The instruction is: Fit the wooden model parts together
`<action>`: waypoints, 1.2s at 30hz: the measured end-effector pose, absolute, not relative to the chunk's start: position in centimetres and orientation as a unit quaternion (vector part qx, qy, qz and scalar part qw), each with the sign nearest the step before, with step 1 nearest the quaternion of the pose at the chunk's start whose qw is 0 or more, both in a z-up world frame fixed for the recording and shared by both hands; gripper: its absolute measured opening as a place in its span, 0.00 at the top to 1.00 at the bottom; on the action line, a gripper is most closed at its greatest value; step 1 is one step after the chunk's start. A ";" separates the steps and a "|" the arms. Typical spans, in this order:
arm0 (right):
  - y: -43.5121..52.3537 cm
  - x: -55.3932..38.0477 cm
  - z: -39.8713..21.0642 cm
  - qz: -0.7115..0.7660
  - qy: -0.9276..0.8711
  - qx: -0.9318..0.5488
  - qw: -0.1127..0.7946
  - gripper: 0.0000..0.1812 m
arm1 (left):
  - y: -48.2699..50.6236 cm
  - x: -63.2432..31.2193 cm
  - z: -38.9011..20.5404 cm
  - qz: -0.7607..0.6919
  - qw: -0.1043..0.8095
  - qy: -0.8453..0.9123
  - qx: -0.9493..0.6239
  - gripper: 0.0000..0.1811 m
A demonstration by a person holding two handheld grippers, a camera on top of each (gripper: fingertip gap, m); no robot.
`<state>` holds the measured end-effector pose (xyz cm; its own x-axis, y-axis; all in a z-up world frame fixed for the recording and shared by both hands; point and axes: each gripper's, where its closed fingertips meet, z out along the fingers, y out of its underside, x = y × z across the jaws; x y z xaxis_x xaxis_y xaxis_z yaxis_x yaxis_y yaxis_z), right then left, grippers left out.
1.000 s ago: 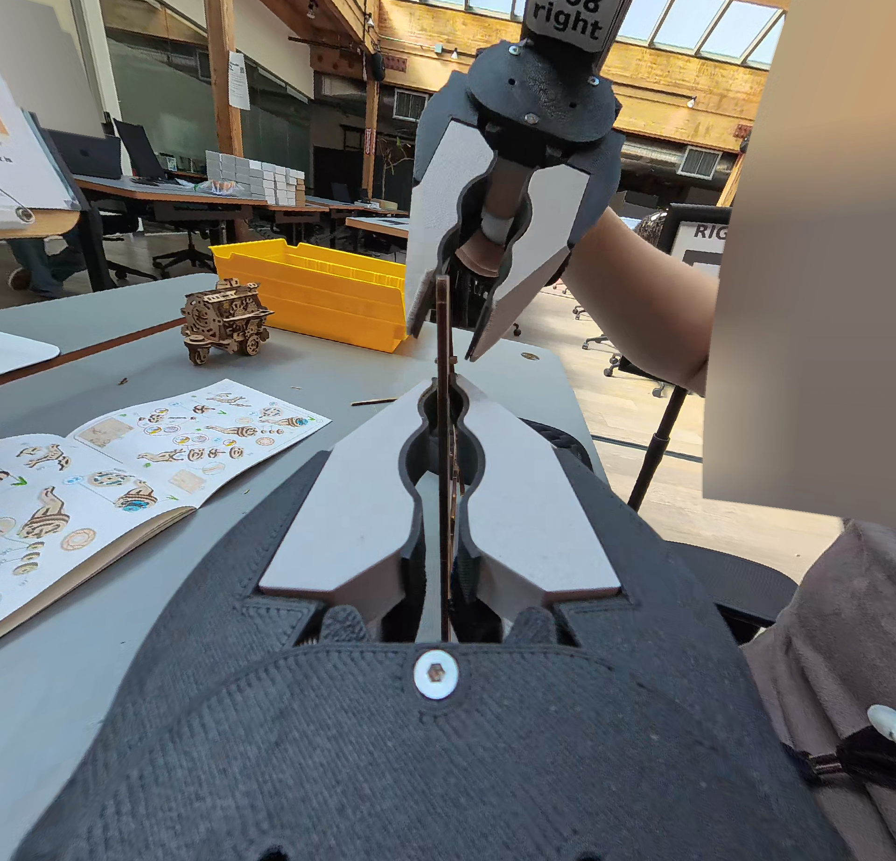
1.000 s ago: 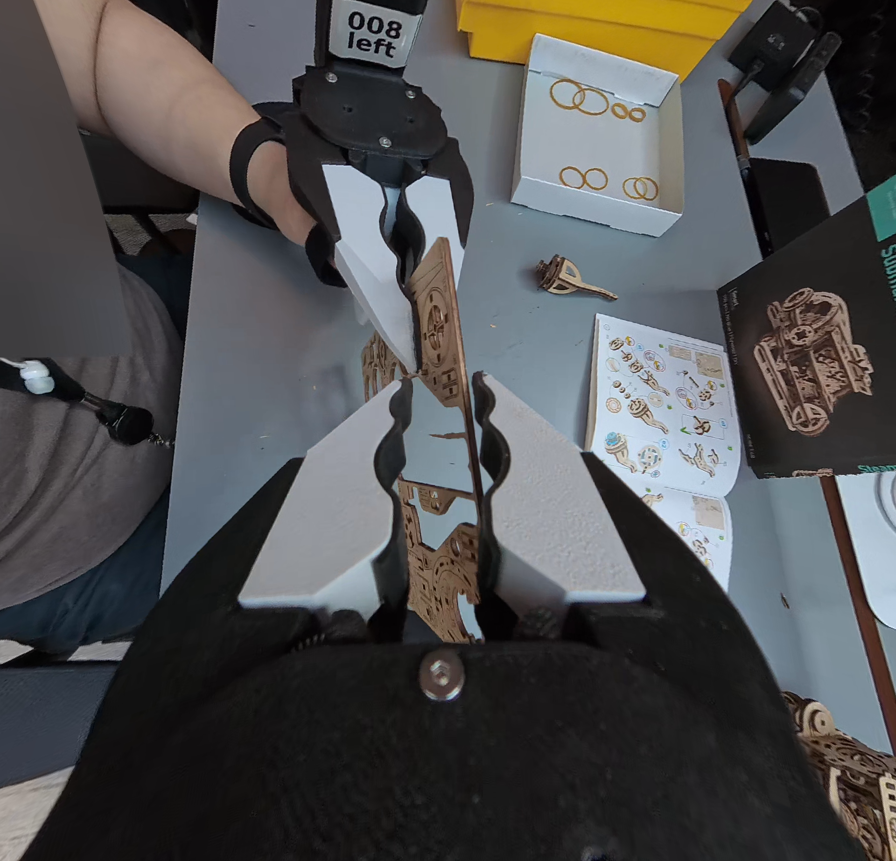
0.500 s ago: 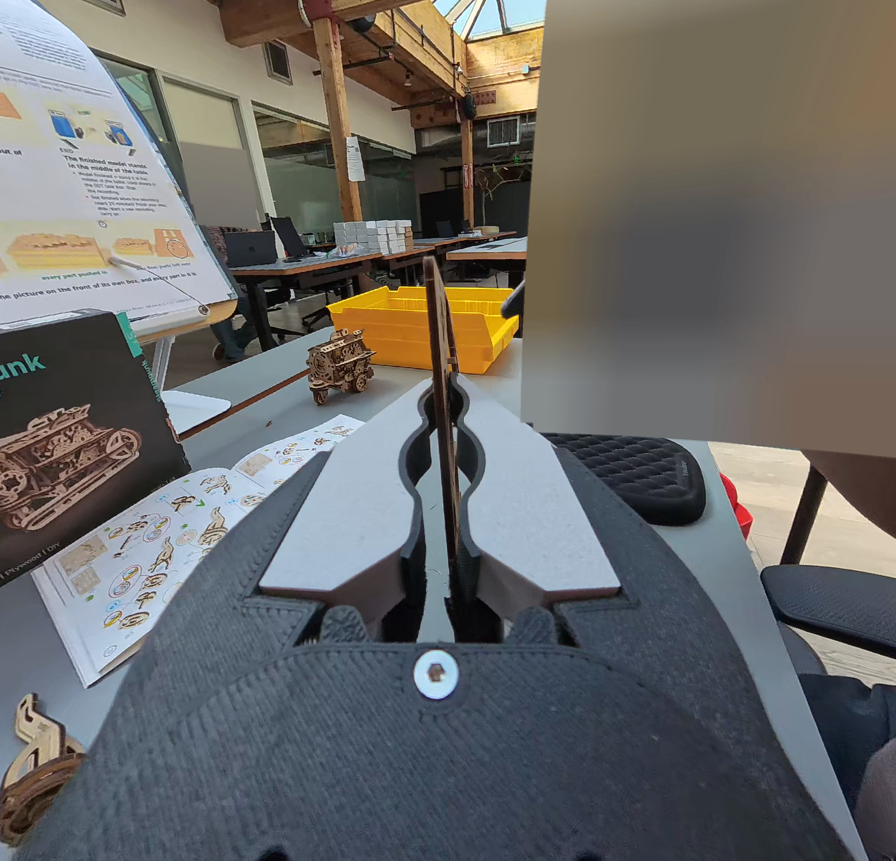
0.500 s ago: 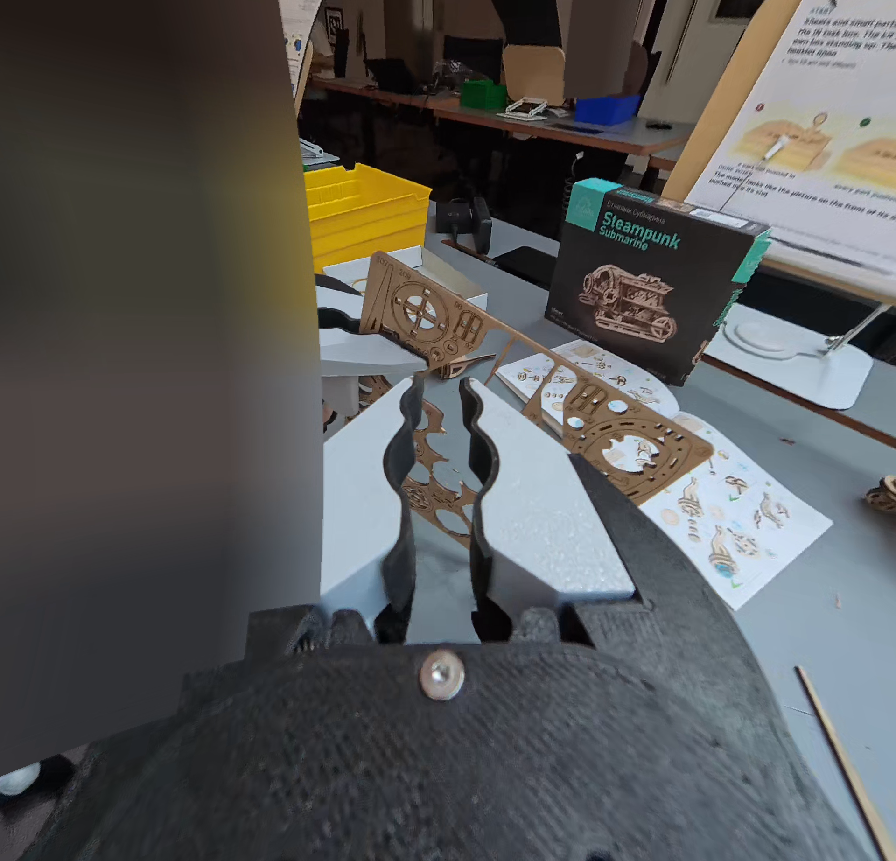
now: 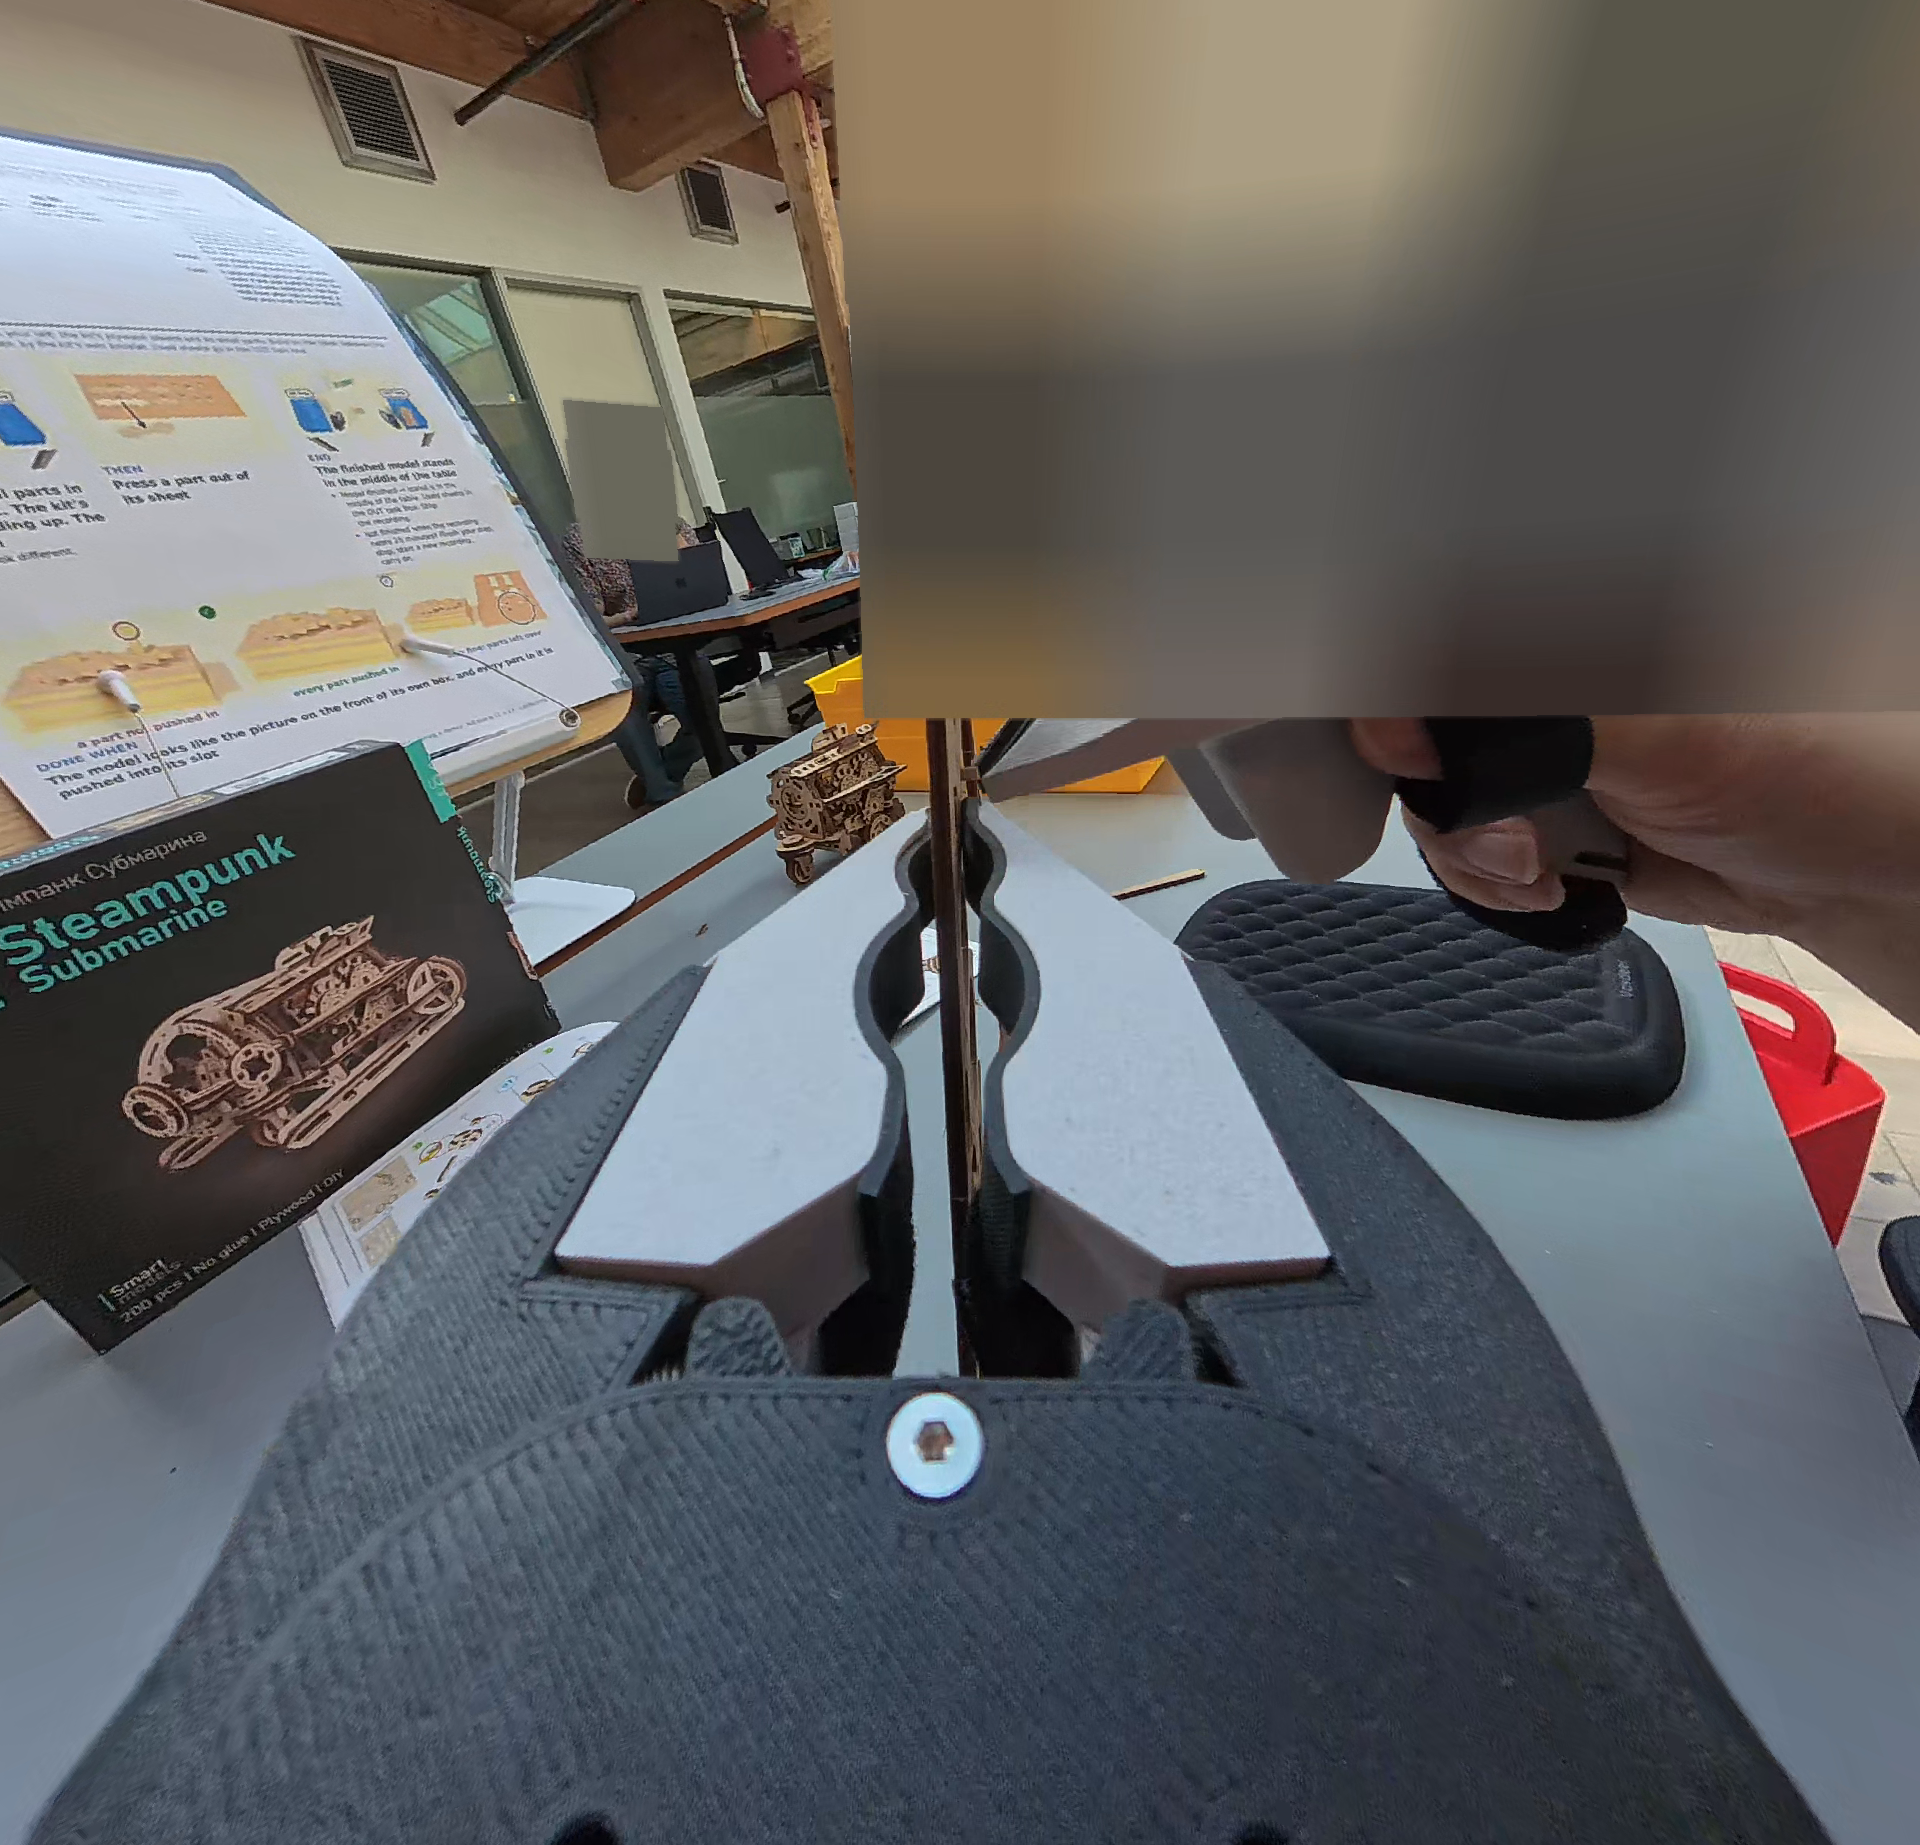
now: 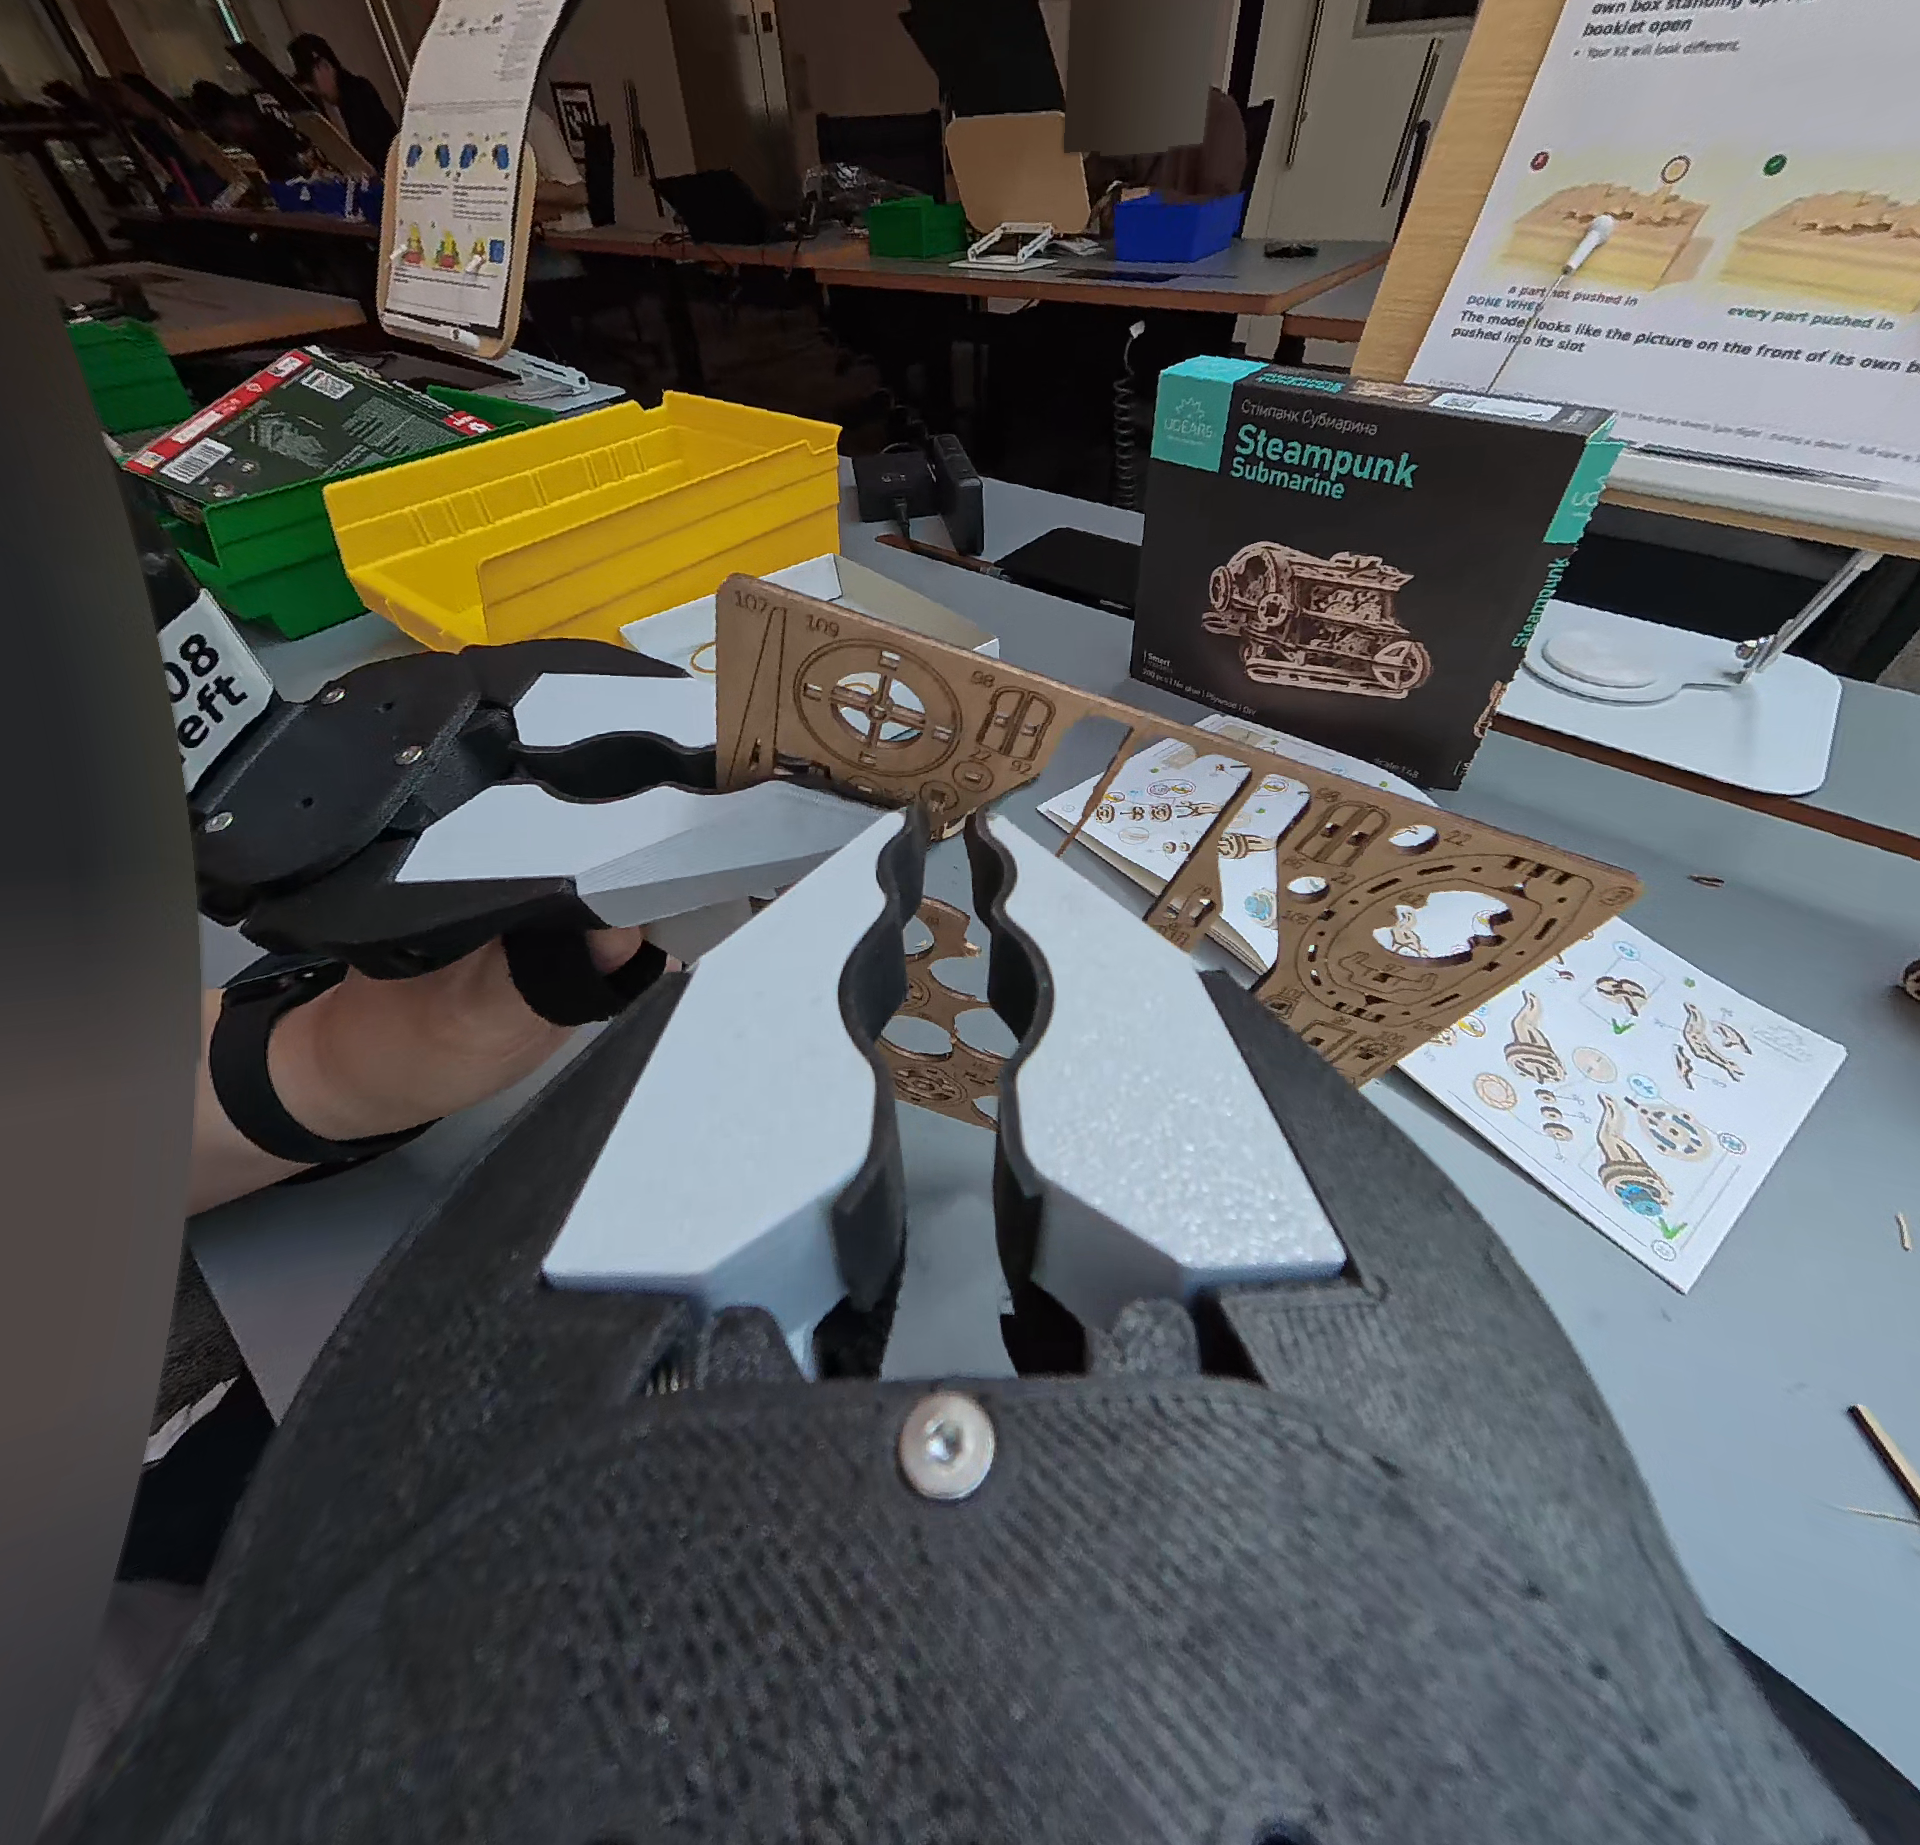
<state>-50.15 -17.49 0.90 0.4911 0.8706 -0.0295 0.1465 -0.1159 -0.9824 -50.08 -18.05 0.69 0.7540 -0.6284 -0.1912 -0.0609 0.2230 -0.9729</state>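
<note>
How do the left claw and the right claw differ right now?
The left claw is shut on the wooden parts sheet, holding it up on edge above the table; the right claw is open and holds nothing. The left claw grips the sheet's end, while the right claw's tips sit just in front of the sheet's face. Both have grey fingers with black wavy pads.

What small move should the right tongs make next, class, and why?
Probably ease the right tongs forward to close on the wooden sheet near a part not yet pressed out. The left tongs clamp one end of the sheet, holding it on edge above the table, while the right ones stand open just short of its lower edge, holding nothing.
</note>
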 end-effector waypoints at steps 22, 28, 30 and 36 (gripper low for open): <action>-17.5 -50.3 1.3 0.344 -0.368 -0.666 0.550 0.99 | -18.0 -50.0 0.7 -0.186 0.728 0.292 -0.592 1.00; -17.7 -50.1 1.1 0.339 -0.400 -0.656 0.543 0.99 | -18.1 -49.8 0.5 -0.200 0.720 0.296 -0.595 1.00; -17.7 -50.0 1.1 0.341 -0.417 -0.650 0.536 0.99 | -18.1 -49.7 0.5 -0.202 0.717 0.299 -0.596 1.00; -18.0 -49.7 1.0 0.368 -0.455 -0.627 0.514 1.00 | -18.3 -49.4 0.4 -0.235 0.704 0.302 -0.598 1.00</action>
<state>-49.73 -17.95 0.99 0.3143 0.9493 0.0065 0.1916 -0.0567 -0.9798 -49.41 -18.25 0.36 0.7070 -0.6924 -0.1442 -0.0294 0.1749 -0.9841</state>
